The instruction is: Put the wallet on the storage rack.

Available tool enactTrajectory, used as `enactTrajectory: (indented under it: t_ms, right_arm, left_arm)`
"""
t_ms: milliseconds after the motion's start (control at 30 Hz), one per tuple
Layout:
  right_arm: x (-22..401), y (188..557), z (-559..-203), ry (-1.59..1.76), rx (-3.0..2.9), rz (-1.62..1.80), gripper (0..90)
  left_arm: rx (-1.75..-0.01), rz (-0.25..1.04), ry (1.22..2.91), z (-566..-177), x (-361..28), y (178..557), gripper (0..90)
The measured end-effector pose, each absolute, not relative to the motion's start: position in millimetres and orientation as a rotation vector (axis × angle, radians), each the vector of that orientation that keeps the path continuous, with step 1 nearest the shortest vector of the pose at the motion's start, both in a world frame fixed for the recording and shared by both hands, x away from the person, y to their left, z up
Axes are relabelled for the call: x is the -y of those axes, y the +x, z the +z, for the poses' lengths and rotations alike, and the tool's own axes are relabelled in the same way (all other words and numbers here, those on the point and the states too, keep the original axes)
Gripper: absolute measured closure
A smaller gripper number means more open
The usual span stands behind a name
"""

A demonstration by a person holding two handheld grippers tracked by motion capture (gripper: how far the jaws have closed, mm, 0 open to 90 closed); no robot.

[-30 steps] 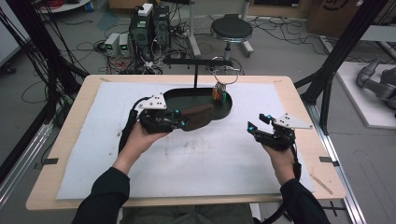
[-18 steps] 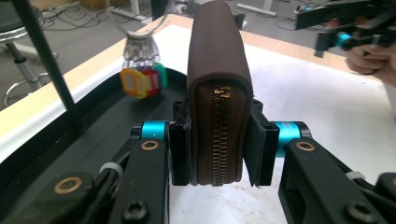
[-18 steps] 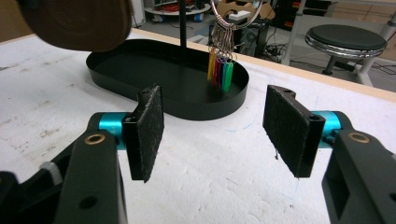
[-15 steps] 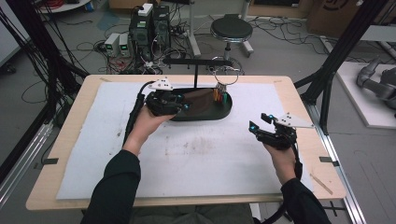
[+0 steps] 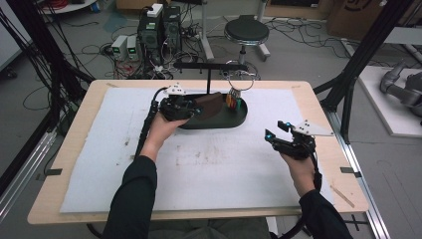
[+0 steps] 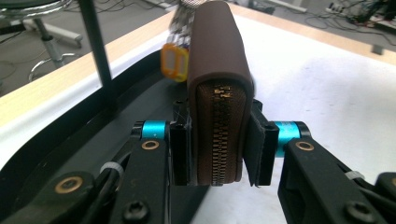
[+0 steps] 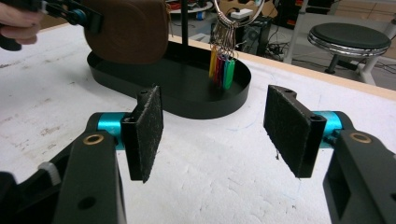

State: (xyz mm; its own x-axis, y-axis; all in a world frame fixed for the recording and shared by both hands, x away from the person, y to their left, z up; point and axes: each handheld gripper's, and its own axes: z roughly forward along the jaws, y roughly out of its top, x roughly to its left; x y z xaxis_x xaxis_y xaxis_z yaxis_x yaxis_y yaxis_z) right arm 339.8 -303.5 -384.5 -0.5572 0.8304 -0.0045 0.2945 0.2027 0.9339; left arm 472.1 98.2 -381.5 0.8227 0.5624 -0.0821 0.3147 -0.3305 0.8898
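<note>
Our left gripper (image 6: 217,154) is pinching a brown zipped wallet (image 6: 217,93) on its two flat sides, with the zipper edge turned toward the camera. In the high view the wallet (image 5: 209,104) hangs over the left half of the black oval tray (image 5: 234,120), at about 11 o'clock on the table; it seems not yet to rest on the tray floor, though we cannot tell this surely. Our right gripper (image 7: 212,128) has its jaws spread wide with nothing between them, and it waits over the white mat (image 5: 224,164) at about 4 o'clock, well apart from the tray.

We judge that we are bringing the wallet into the tray. Some things could go wrong from here. The thin black post (image 5: 208,82) rises from the tray just beside the wallet, and the key ring with coloured tags (image 5: 235,98) hangs near the wallet's far end. If we push further forward, the wallet may knock the tags or the post and tip the stand. If we let go too high, the wallet may fall on its edge and roll over the low rim.
</note>
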Motion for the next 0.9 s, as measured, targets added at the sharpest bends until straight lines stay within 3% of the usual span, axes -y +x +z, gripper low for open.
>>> enactTrajectory:
  t_ms: [400,900]
  right_arm:
    - [302,340,-387,1.030,-1.979,1.343,38.4]
    - [301,339,-387,1.016,-1.983,1.341,38.4]
  left_arm:
    - [-0.742,0.305,1.941,-410,-91,489,66.8]
    - [-0.708,0.318,1.968,-421,-79,491,66.3]
